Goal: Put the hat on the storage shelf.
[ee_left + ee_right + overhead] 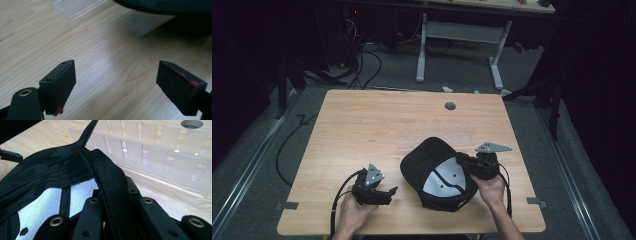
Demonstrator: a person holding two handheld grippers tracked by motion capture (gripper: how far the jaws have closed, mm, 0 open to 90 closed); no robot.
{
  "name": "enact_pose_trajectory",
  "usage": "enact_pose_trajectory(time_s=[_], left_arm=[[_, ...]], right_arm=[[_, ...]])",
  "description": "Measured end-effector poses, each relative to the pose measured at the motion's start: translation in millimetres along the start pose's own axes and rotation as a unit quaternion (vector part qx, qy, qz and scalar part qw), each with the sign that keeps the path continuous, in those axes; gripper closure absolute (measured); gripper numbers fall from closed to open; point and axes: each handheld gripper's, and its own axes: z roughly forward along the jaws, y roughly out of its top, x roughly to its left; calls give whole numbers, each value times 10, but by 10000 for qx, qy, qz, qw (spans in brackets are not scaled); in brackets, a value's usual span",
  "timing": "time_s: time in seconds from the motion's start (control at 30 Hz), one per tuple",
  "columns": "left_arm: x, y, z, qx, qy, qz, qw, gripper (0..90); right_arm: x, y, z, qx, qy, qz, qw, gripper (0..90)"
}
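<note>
A black cap [438, 172] lies upside down on the near right part of the wooden table [377, 125], its white inner lining facing up and its brim pointing toward the left and far side. The right gripper [469, 165], held in the person's right hand [490, 189], is clamped on the cap's rim at its right side; in the right gripper view the jaws stand close together with the black sweatband edge of the cap [75, 170] pinched between them, and a thin strap of the cap sticks up at the top. That view also shows a clear slotted plastic panel [155, 157] standing just behind the cap, with a round grommet hole [192, 123] in the table beyond it; from the high view the panel cannot be made out, though the hole [450, 106] is plain near the far edge. The left gripper [384, 194], held in the left hand [354, 210], sits near the table's front edge, just left of the cap and apart from it. In the left gripper view its jaws stand wide apart over bare wood with nothing between them, the dark cap [170, 6] looms at the top right, and a clear plastic corner [75, 6] shows at the top.
</note>
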Motion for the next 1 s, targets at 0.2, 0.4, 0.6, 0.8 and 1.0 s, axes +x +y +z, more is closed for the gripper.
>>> enact_pose_trajectory(time_s=[0.2,0.4,0.6,0.8,1.0], left_arm=[[-120,5,73,1,-101,106,9999,160],[-201,16,104,-16,-198,199,9996,158],[-256,21,121,-43,-254,271,9993,158],[-277,28,105,-101,-268,328,9991,159],[-327,45,70,-128,-232,625,9977,159]], right_arm=[[41,57,5,69,2,-38,10000,807],[80,110,14,96,17,-73,9999,806],[120,155,49,166,105,-74,9998,805],[143,162,92,281,105,-96,9995,805],[173,163,101,392,67,-170,9991,804]])
